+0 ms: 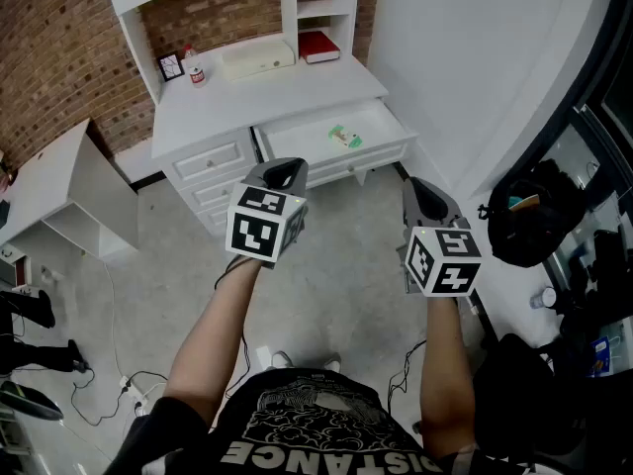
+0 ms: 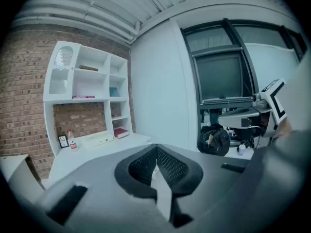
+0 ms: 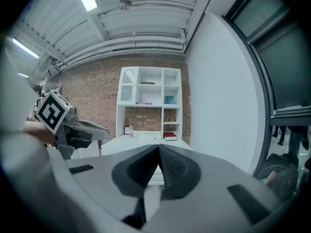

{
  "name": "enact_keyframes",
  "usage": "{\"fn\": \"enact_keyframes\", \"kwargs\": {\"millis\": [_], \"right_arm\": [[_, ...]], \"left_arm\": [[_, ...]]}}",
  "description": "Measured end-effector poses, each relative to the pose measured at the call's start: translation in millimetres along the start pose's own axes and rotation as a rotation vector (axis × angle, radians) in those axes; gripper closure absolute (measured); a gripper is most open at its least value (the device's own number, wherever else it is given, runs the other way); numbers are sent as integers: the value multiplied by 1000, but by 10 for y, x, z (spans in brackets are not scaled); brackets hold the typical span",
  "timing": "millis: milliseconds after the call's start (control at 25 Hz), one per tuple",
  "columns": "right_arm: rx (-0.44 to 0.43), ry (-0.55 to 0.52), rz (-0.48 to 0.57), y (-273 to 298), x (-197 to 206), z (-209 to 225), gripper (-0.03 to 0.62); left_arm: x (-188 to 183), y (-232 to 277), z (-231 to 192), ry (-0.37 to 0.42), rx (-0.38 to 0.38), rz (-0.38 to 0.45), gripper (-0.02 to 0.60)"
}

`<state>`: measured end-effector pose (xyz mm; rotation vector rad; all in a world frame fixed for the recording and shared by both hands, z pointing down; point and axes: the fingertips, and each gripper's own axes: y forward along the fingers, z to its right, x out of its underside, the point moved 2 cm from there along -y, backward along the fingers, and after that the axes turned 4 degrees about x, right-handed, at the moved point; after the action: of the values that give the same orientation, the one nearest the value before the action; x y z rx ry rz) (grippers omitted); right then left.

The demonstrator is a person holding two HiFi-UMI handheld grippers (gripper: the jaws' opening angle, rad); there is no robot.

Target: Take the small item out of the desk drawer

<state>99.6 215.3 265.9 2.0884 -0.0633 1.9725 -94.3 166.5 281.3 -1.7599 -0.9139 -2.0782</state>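
Head view looks steeply down onto a white painted desk with shelf hutch (image 1: pixel 257 102), a little way off. Both gripper views face that same desk, nearly level.

Open drawer (image 1: pixel 297 137) — clear from above

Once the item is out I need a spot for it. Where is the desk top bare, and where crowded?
Bare: front strip of the desk top, between open drawer and white box. Crowded: its back edge: clock, bottle, white box, red book.
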Motion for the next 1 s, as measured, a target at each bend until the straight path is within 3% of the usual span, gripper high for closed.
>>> {"fn": "enact_keyframes", "kwargs": {"millis": [440, 800, 1000], "right_arm": [[-12, 4, 0, -32, 69, 251, 585], [-46, 9, -12, 107, 145, 361, 518], [-67, 9, -12, 252, 139, 405, 464]], "left_arm": [[-59, 172, 258, 1, -34, -10, 574], [-121, 351, 275, 15, -61, -3, 575], [-71, 456, 164, -31, -77, -6, 574]]}}
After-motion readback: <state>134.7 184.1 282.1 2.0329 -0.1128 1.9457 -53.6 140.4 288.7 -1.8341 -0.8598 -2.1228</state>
